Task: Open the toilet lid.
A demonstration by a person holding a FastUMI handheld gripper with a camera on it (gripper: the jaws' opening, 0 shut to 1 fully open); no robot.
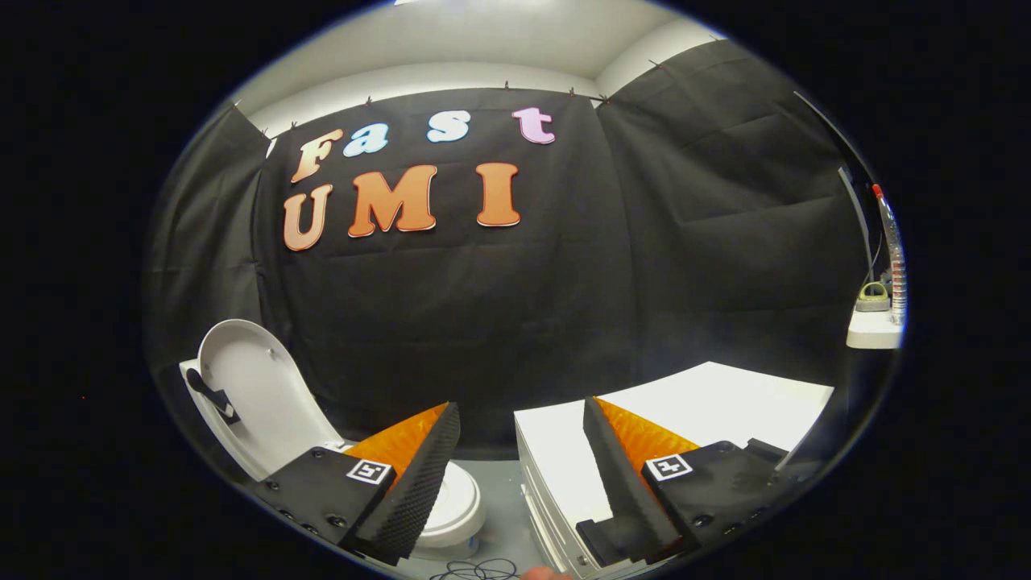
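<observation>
A small white toilet (455, 503) stands on the grey floor, low and to the left, partly hidden behind my left finger. Its lid (258, 399) is raised and leans back toward the black cloth wall, with the inner face showing and a dark strap fixed to its outer edge. My gripper (519, 467) is open, with nothing between its fingers. It hangs above and to the right of the bowl, apart from the lid.
A white cabinet (725, 399) with drawer fronts stands just right of the toilet, beneath my right finger. A small white shelf (874, 329) with a grey object sits at the far right. A dark cable (475, 570) lies on the floor below the fingers.
</observation>
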